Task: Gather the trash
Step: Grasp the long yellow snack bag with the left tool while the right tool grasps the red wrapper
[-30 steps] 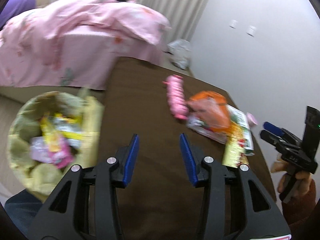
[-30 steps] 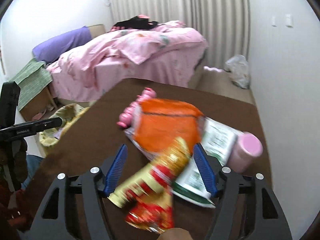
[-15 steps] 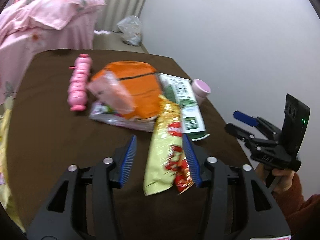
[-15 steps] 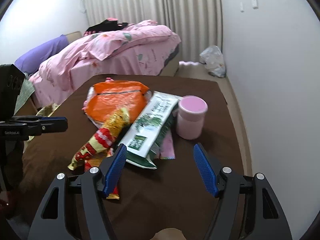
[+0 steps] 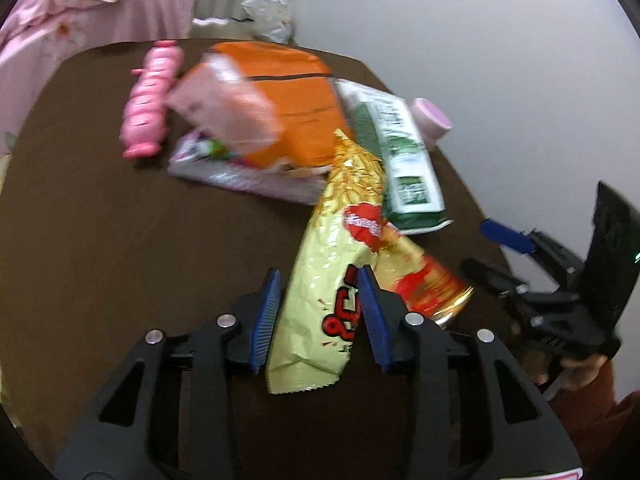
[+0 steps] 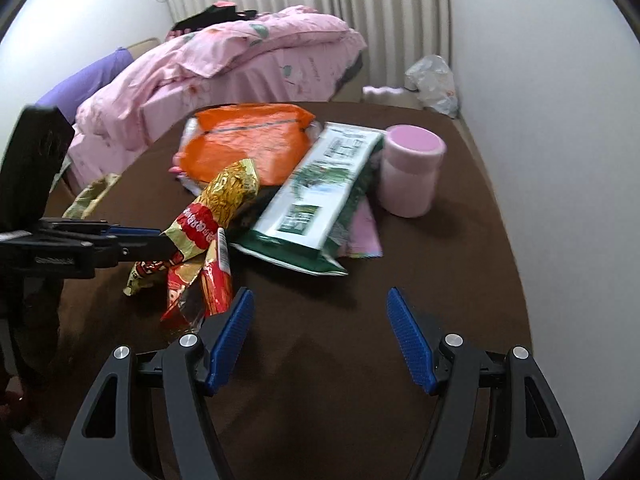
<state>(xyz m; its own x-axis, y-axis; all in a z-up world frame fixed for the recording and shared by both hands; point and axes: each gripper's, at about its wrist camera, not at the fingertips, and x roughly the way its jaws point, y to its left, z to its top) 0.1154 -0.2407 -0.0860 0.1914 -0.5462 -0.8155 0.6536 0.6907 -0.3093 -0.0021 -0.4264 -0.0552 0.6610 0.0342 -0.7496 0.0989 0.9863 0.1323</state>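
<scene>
Desk [image 6: 460, 280]: covered in dark brown cloth, matt, slightly napped.

Yellow snack bag [image 5: 320, 300], between the left tool's [image 5: 318, 312] blue pads: crinkled glossy foil-plastic, sheen on the creases. Pads ribbed, rubbery-looking; tool body matt black plastic with bright metal screw heads.

Beyond it, green-and-white packet [image 6: 320, 192]: smooth printed plastic film, mild gloss. Orange bag [image 6: 248, 140] farther out: thin wrinkled plastic, satin.

Pink cup [image 6: 410, 170], ahead of the right tool [image 6: 320, 340]: smooth matt surface, plastic by the look.

Bed [image 6: 240, 60] far beyond: soft pink printed cloth, matt, rumpled.
</scene>
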